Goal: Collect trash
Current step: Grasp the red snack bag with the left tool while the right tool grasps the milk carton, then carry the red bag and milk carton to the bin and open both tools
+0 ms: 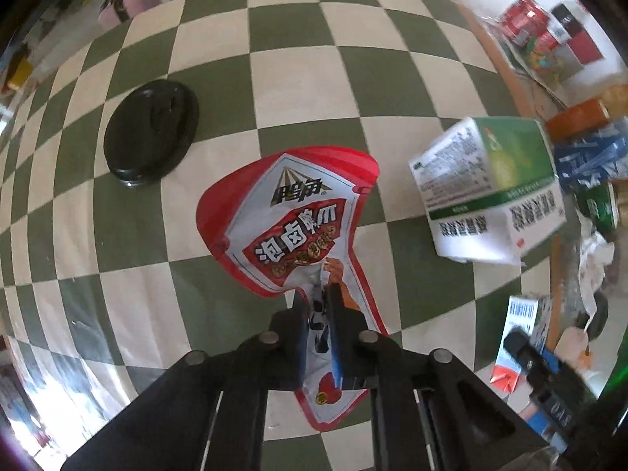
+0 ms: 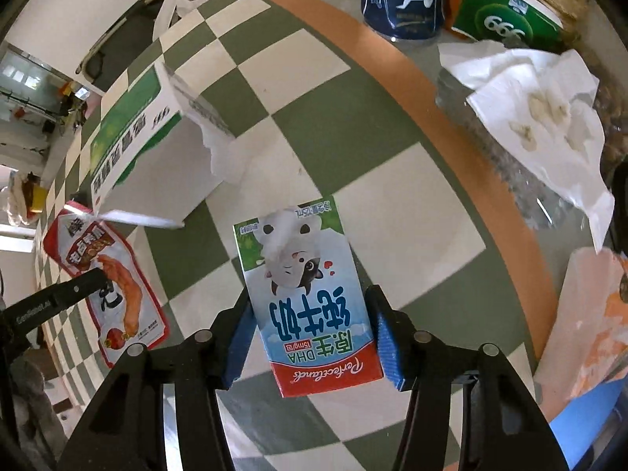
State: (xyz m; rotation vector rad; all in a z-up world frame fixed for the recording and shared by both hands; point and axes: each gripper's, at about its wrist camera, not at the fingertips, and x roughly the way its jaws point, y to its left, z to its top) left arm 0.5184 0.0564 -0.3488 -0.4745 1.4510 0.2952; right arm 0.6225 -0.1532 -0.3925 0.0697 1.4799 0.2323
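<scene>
Left wrist view: the left gripper (image 1: 318, 302) points down, fingers pinching the snack wrapper (image 1: 288, 219) by its near end for lifting. Right gripper (image 2: 310, 314) fingers clamp the milk carton (image 2: 306, 294) sides above the checkered bench (image 2: 392, 212).

A green-and-cream checkered cloth (image 1: 298, 78) covers the surface straight beneath both claws and runs out ahead of them, lit by bright daylight. To the right of the right-hand claw an orange band (image 2: 443, 137) borders a round grey glass tabletop (image 2: 506, 180). Far ahead and to the left a white wall (image 2: 78, 11) rises, with bright windows (image 2: 15, 74) beside it.
</scene>
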